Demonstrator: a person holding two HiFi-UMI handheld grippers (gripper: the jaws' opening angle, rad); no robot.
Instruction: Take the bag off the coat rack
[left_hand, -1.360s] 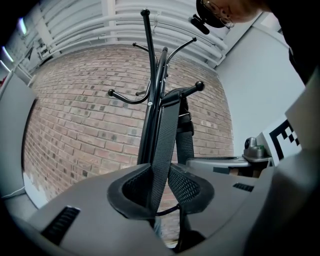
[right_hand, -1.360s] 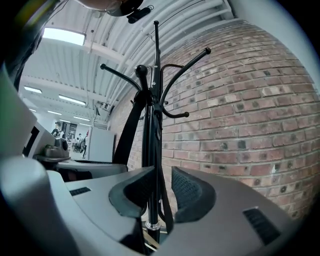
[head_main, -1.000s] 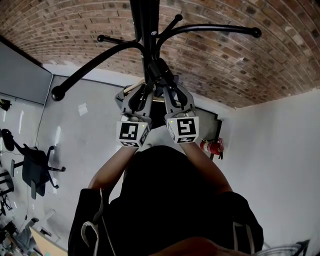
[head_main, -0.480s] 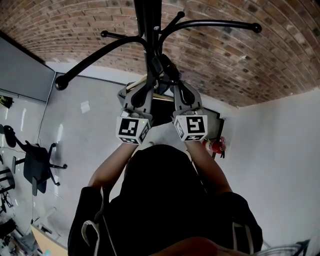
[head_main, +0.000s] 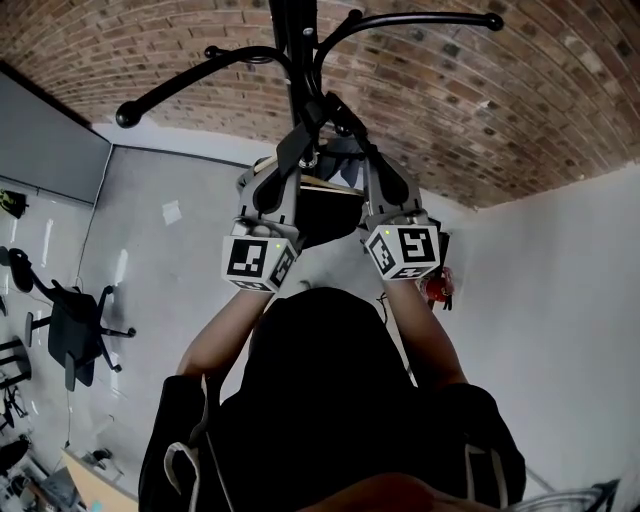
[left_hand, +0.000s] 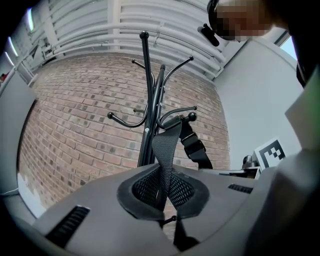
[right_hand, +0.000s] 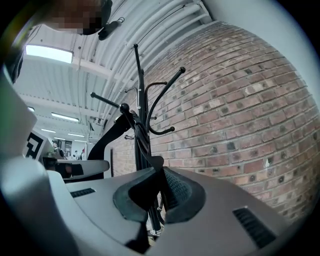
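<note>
The black coat rack (head_main: 296, 60) rises in front of a brick wall, with hooked arms spreading left and right. In the head view both grippers are raised to its pole, the left gripper (head_main: 298, 152) beside the right gripper (head_main: 347, 128). The bag's woven strap (left_hand: 167, 145) runs from a ball-tipped hook (left_hand: 190, 117) down between the left gripper's (left_hand: 162, 192) jaws, which are shut on it. A black strap (right_hand: 134, 132) hangs from a hook tip (right_hand: 123, 107) into the right gripper's (right_hand: 152, 195) shut jaws. A black mass (head_main: 330, 400), probably the bag's body, lies between the forearms.
A brick wall (head_main: 520, 110) stands right behind the rack. An office chair (head_main: 75, 335) is on the grey floor at the left, and a red fire extinguisher (head_main: 437, 288) sits by a dark opening (head_main: 325, 212). Other rack hooks (left_hand: 120, 120) stick out around the strap.
Both grippers have drawn apart and nearer to the camera, the right one shifting rightward. The rack's arms have slid higher in the head view. Both grips on the strap hold.
</note>
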